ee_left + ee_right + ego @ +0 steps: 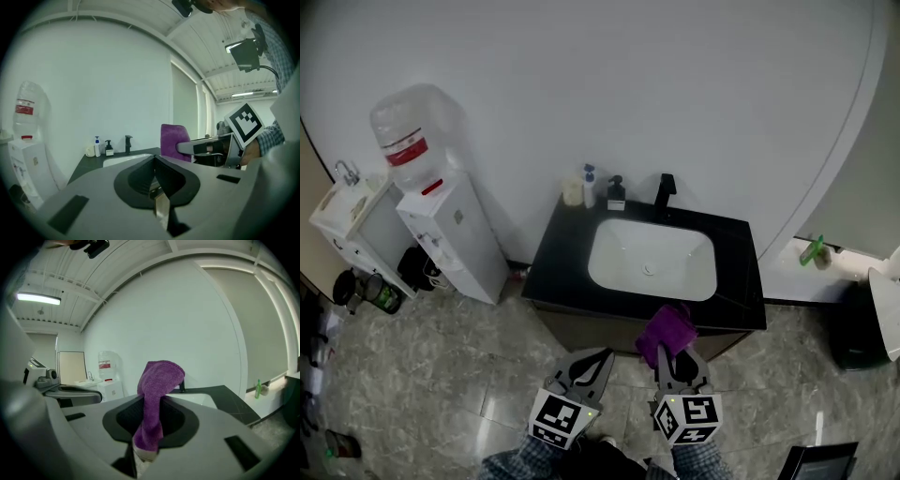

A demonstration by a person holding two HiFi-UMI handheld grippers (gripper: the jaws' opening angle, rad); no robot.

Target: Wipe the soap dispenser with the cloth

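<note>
White wall and grey marble-look floor (441, 356) are seen from the head view. A black vanity surface (562, 272) is set against the wall, with a white basin (652, 258) sunk into it. A white water cooler (455, 244) with an inverted bottle (405, 141) on top is placed left of the surface, close beside it. Both grippers are held low, in front of the surface's near edge and side by side, well apart from the items at the back. The right gripper (677, 364) is seen with its fingers clamped on the purple cloth (666, 333). In the right gripper view the cloth (159, 380) is pinched low between the fingers and stands up, folded over at the top. The left gripper (598, 358) is carried with nothing in it. In the left gripper view its fingers (161, 206) are pressed together with nothing between them. A black faucet (665, 195) is mounted behind the basin. The soap dispenser (616, 193), black pump on top, is stood upright at the back edge of the surface, just left of the faucet, untouched by cloth or grippers. A white pump bottle (589, 186) and a cream container (572, 190) are lined up to its left.
</note>
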